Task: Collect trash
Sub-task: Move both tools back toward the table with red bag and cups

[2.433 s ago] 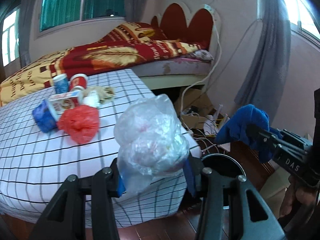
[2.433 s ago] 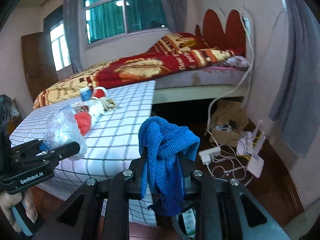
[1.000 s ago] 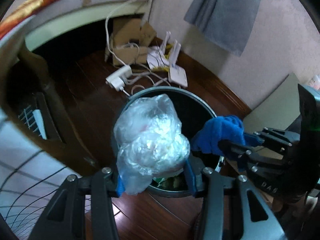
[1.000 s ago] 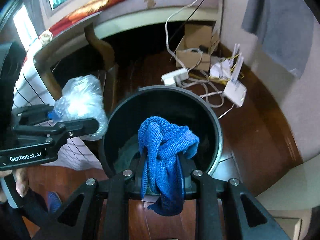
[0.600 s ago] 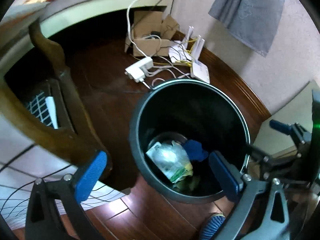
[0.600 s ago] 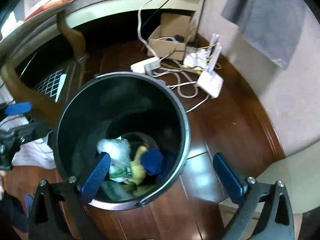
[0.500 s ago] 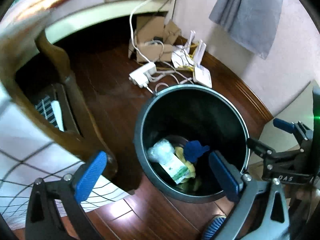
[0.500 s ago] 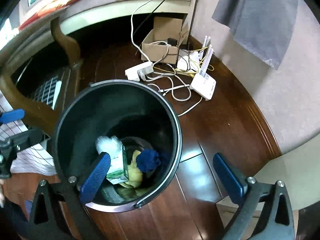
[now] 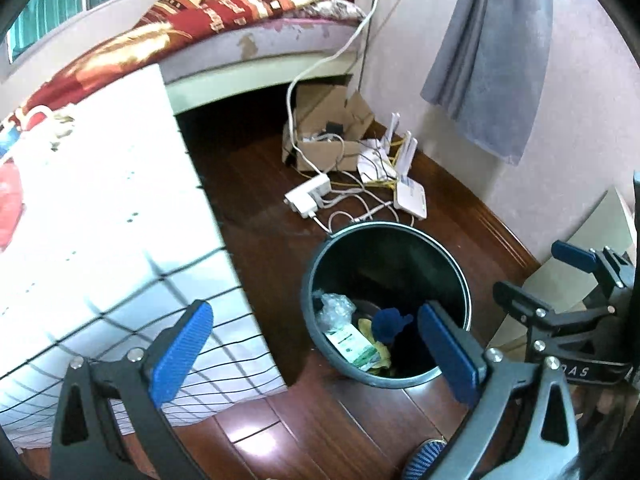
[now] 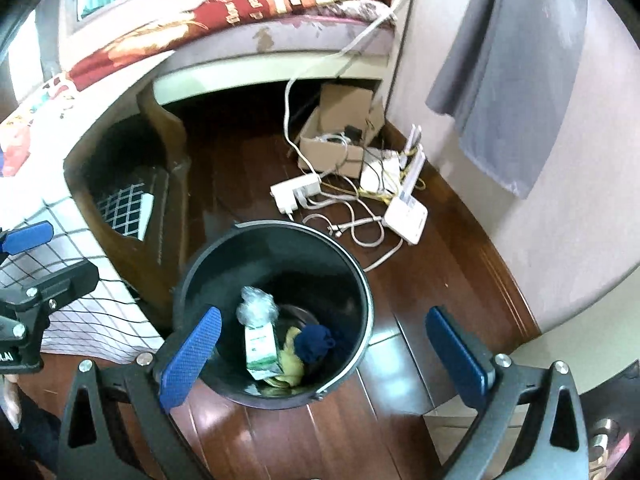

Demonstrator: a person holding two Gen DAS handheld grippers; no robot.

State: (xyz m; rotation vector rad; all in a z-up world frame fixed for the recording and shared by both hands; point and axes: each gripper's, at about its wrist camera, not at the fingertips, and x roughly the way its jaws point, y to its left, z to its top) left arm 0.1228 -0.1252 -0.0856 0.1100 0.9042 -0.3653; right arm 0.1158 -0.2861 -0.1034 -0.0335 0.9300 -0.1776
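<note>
A black round trash bin (image 9: 460,276) (image 10: 192,276) stands on the wood floor beside the table. Inside it lie the clear plastic bag (image 9: 334,306) (image 10: 256,302), the blue cloth (image 9: 388,322) (image 10: 314,342), a green-white carton (image 10: 260,350) and yellow scraps. My left gripper (image 9: 316,354) is open and empty, above the bin's left side. My right gripper (image 10: 326,350) is open and empty above the bin. A red bag (image 9: 8,200) remains on the checked tablecloth (image 9: 100,220).
A power strip (image 10: 294,192), tangled cables, a white router (image 10: 406,216) and a cardboard box (image 10: 344,128) lie on the floor behind the bin. A bed with a red blanket (image 9: 240,4) stands at the back. A grey curtain (image 9: 500,60) hangs at the right.
Both grippers opened over the bin; the plastic bag and blue cloth dropped in. Since then both grippers have lifted and pulled back, so the bin looks smaller and the table is back in view.
</note>
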